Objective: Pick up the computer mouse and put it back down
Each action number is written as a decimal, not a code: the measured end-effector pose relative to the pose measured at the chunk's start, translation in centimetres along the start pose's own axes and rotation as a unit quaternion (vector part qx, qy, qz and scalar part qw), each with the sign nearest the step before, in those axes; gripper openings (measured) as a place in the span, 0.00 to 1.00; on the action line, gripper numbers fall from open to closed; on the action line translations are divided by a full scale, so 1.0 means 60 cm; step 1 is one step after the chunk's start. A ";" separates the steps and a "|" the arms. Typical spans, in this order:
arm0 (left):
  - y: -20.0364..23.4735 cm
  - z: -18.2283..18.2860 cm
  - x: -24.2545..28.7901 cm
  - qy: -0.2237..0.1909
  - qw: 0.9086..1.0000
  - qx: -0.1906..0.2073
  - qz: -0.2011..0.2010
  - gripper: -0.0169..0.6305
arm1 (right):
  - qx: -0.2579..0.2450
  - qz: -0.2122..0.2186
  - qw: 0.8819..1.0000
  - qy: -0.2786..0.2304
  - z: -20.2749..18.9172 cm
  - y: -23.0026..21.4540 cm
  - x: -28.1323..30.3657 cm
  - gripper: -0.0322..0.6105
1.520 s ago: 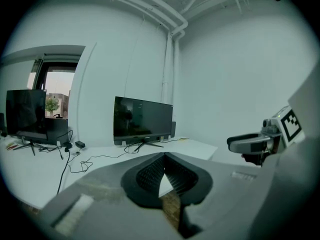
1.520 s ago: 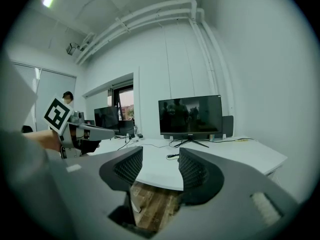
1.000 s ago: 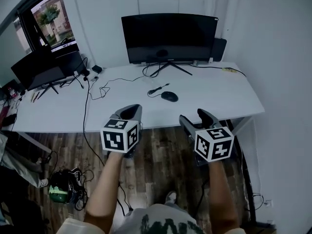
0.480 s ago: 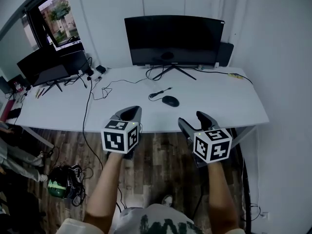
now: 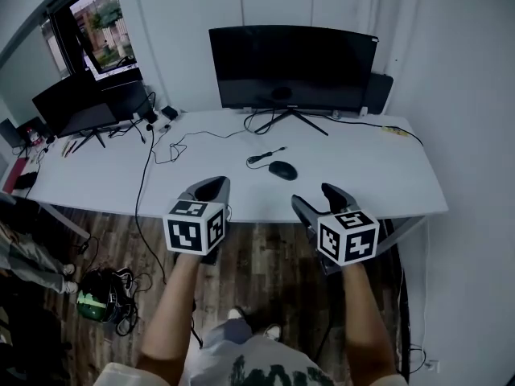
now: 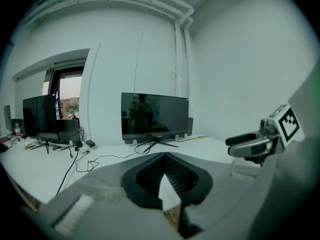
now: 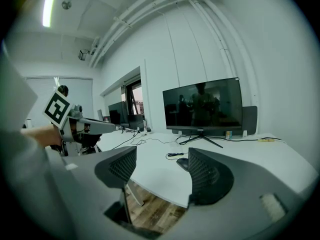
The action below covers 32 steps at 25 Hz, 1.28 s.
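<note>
A black computer mouse (image 5: 282, 170) lies on the white desk (image 5: 362, 175) in front of the large monitor, with its cable curling off to the left. In the right gripper view the mouse (image 7: 183, 163) shows just past the right jaw. Both grippers hover over the floor at the desk's front edge, short of the mouse. My left gripper (image 5: 211, 190) (image 6: 164, 155) has its pads together with nothing between them. My right gripper (image 5: 317, 196) (image 7: 160, 156) stands open and empty, pointing towards the mouse.
A large dark monitor (image 5: 291, 61) stands at the back of the desk, and a speaker (image 5: 378, 93) is beside it. A second monitor (image 5: 80, 107) and loose cables (image 5: 161, 147) fill the left end. Under the desk are wooden floor and a dark bag (image 5: 95, 304).
The desk and mouse have drawn slightly nearer to the grippers. My right gripper has edged forward a little. Neither gripper's jaws have visibly changed.
</note>
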<state>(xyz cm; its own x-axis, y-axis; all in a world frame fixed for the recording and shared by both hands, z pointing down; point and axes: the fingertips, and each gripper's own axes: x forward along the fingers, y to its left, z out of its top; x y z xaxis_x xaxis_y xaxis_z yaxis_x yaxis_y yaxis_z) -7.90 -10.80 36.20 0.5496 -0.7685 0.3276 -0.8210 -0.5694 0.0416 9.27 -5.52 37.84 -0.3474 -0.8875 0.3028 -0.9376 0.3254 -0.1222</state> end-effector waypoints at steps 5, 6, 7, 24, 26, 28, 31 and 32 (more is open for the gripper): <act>0.011 -0.007 0.022 0.003 1.000 -0.007 -0.004 0.03 | -0.007 -0.001 1.000 0.011 -0.001 -0.008 0.025 0.53; 0.015 -0.007 0.029 0.004 1.000 -0.008 -0.005 0.03 | -0.008 -0.001 1.000 0.012 -0.001 -0.011 0.032 0.53; 0.019 -0.007 0.036 0.004 1.000 -0.010 -0.007 0.03 | -0.008 -0.002 1.000 0.013 0.001 -0.014 0.040 0.53; 0.173 0.065 0.243 -0.007 0.999 -0.023 -0.036 0.03 | -0.022 -0.018 0.999 0.034 0.073 -0.071 0.271 0.55; 0.192 0.067 0.263 -0.005 0.999 -0.026 -0.039 0.03 | -0.029 -0.017 0.999 0.041 0.076 -0.073 0.298 0.55; 0.204 0.066 0.281 -0.001 0.999 -0.027 -0.045 0.03 | -0.031 -0.017 0.998 0.049 0.077 -0.077 0.321 0.56; 0.217 0.067 0.306 0.004 0.998 -0.028 -0.054 0.03 | -0.033 -0.015 0.997 0.065 0.074 -0.085 0.352 0.56; 0.220 0.067 0.313 0.005 0.998 -0.029 -0.057 0.03 | -0.035 -0.014 0.997 0.071 0.073 -0.087 0.361 0.57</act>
<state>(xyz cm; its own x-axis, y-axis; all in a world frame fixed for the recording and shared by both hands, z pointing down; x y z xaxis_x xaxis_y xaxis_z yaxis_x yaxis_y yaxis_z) -7.80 -33.94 39.13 0.6385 -0.6966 0.3272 -0.7610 -0.6350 0.1332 6.66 -27.83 40.92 -0.3135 -0.8434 0.4364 -0.9439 0.3270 -0.0461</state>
